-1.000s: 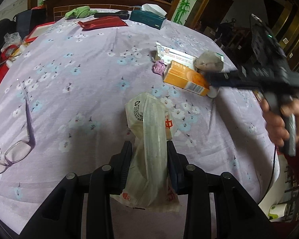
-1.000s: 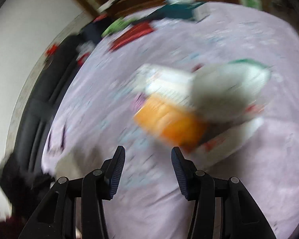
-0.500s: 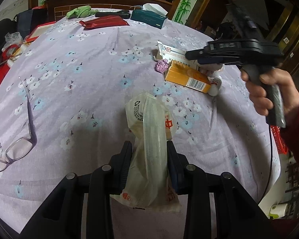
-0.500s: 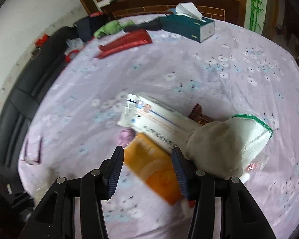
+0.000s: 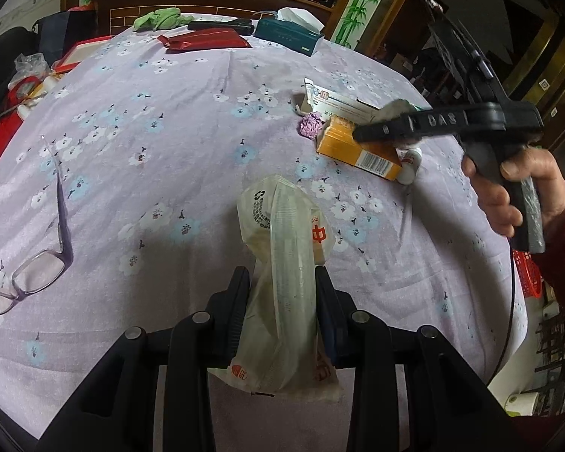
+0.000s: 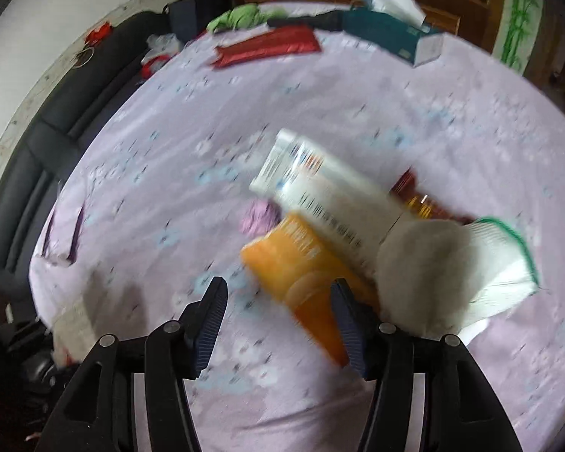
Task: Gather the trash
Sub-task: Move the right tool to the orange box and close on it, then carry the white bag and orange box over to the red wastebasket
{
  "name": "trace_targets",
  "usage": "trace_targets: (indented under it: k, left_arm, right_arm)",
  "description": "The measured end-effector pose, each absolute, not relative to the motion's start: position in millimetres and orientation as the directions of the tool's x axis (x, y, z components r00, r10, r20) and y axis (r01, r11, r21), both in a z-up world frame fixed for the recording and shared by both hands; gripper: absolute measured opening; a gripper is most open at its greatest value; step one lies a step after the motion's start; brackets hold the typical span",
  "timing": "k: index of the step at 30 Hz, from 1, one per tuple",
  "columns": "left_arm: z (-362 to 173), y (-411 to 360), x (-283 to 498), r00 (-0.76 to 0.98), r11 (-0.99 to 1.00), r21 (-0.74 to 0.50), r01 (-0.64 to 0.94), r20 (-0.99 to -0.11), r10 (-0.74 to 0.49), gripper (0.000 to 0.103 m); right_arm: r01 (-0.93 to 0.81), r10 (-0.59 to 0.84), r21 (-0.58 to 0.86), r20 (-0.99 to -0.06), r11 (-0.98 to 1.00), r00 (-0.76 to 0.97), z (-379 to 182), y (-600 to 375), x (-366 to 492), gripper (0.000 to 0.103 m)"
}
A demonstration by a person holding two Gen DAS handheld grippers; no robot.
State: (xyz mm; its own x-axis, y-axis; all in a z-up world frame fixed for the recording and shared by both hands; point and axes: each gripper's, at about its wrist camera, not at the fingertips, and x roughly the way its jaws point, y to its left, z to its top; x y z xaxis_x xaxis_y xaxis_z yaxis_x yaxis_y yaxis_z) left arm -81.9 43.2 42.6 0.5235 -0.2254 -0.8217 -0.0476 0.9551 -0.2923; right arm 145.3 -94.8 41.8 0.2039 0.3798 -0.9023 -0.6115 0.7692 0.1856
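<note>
My left gripper [image 5: 282, 301] is shut on a translucent plastic bag [image 5: 282, 263] with red print, held over the floral tablecloth. Farther right lies a trash pile: an orange box [image 5: 358, 150], a white carton [image 5: 339, 100], a crumpled pink wrapper [image 5: 309, 125] and a grey-white cloth with green trim [image 6: 452, 271]. My right gripper [image 6: 278, 301] is open just above the orange box [image 6: 301, 275], its right finger over the box. In the left wrist view the right gripper [image 5: 361, 133], held by a hand, reaches over the pile.
Purple-framed glasses [image 5: 30, 260] lie at the table's left edge. At the far side sit a teal tissue box [image 5: 288, 35], a red pouch [image 5: 203, 39] and a green cloth [image 5: 158, 19]. A dark sofa [image 6: 56, 132] runs along the left.
The right gripper has come down and closer to the orange box, which now fills more of its view. The left gripper and its bag have stayed put.
</note>
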Motion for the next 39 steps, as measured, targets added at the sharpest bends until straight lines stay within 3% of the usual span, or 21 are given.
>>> trace_targets:
  k: [6, 10, 17, 21, 27, 29, 39]
  left_arm:
    - [41.4, 37.1, -83.8, 0.519, 0.957, -0.289, -0.033, -0.823, -0.231, 0.033]
    - [39.8, 37.2, -86.1, 0.515, 0.957, -0.289, -0.032, -0.825, -0.232, 0.033]
    - [37.6, 42.2, -85.1, 0.515, 0.953, -0.298, -0.046, -0.825, -0.233, 0.033]
    - [38.3, 41.5, -85.3, 0.518, 0.953, -0.301, -0.042, -0.822, -0.236, 0.033]
    - [36.8, 43.8, -87.5, 0.518, 0.952, -0.302, -0.044, -0.822, -0.237, 0.033]
    - [36.3, 44.4, -86.3, 0.517, 0.951, -0.305, -0.05, -0.823, -0.237, 0.033]
    - [52.5, 28.1, -89.1, 0.57, 0.963, -0.242, -0.118, -0.811, -0.134, 0.033]
  right_arm:
    - [-0.572, 0.365, 0.201, -0.912, 0.795, 0.187, 28.2, -95.2, 169.0, 0.064]
    - [-0.599, 0.39, 0.231, -0.909, 0.766, 0.147, 28.7, -93.2, 165.9, 0.072]
    - [-0.649, 0.294, 0.11, -0.938, 0.753, 0.182, 28.8, -78.4, 162.9, 0.072]
    - [-0.618, 0.324, 0.19, -0.94, 0.763, 0.111, 18.7, -82.4, 169.8, 0.072]
    - [-0.676, 0.286, 0.138, -0.952, 0.724, 0.112, 14.6, -79.4, 136.3, 0.072]
    - [-0.677, 0.252, 0.094, -0.958, 0.73, 0.139, 10.2, -76.4, 127.3, 0.056]
    - [-0.47, 0.366, 0.216, -0.895, 0.856, 0.256, 51.8, -120.6, 61.0, 0.054]
